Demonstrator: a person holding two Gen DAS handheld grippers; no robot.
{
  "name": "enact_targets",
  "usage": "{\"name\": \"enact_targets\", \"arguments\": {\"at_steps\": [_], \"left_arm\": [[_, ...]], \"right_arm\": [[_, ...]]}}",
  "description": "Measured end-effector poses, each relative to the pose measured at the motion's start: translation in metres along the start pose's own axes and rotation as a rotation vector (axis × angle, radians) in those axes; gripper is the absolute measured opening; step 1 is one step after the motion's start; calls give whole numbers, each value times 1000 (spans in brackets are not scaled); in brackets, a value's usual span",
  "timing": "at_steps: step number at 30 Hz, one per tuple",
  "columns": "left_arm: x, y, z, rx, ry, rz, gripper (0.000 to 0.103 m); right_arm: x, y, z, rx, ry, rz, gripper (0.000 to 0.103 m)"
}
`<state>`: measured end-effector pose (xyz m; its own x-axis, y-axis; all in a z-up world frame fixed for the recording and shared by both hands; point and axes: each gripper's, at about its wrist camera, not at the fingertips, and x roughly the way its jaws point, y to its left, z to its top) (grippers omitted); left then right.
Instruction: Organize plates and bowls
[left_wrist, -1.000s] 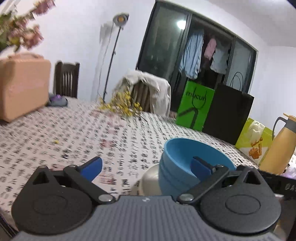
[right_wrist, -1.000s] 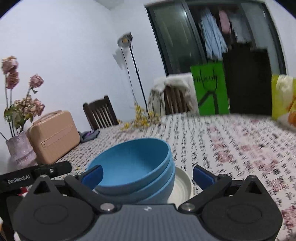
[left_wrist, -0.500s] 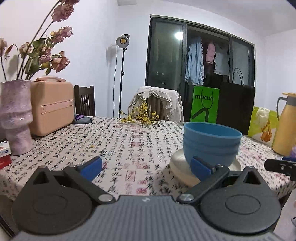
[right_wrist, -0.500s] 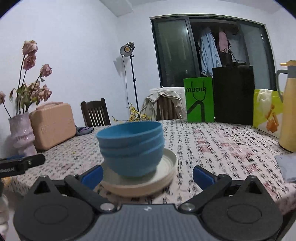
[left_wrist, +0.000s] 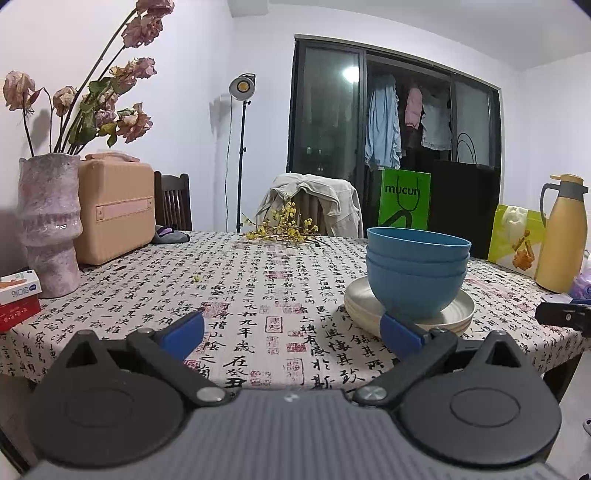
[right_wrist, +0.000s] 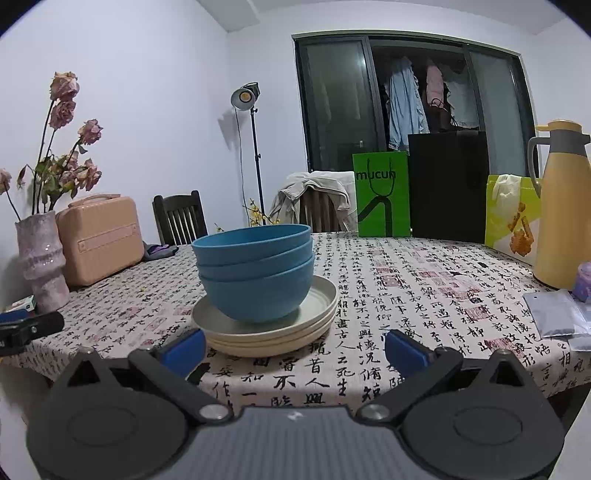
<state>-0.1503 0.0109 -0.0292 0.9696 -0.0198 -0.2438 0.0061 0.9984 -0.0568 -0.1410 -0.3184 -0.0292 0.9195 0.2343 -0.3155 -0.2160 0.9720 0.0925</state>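
Note:
Three nested blue bowls (left_wrist: 417, 273) (right_wrist: 255, 273) sit on a stack of cream plates (left_wrist: 458, 312) (right_wrist: 317, 317) near the front edge of the table. My left gripper (left_wrist: 291, 336) is open and empty, low at the table's front edge, left of the stack. My right gripper (right_wrist: 293, 349) is open and empty too, just in front of the stack, with the plates a little beyond its left fingertip. Each gripper shows as a black bar at the edge of the other's view: the right gripper (left_wrist: 561, 315), the left gripper (right_wrist: 29, 326).
The table (left_wrist: 258, 295) has a calligraphy-print cloth. On it stand a pink vase (left_wrist: 50, 229) with dried roses, a peach case (left_wrist: 116, 210), small boxes (left_wrist: 18, 299), a yellow thermos (right_wrist: 561, 206), paper bags (right_wrist: 382, 194) and packets (right_wrist: 554, 317). Chairs stand behind.
Both grippers have drawn back and down from the bowls to the table's front edge. The stack has gone from close under the fingers to further off. Both stayed open.

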Motion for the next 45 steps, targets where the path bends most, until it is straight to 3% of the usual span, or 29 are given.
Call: {"name": "enact_targets", "arguments": {"at_steps": [45], "left_arm": [[-5,2,-4,-4,-15,-31,103]], "right_arm": [[4,-1,-5,-19,20,0,103]]}}
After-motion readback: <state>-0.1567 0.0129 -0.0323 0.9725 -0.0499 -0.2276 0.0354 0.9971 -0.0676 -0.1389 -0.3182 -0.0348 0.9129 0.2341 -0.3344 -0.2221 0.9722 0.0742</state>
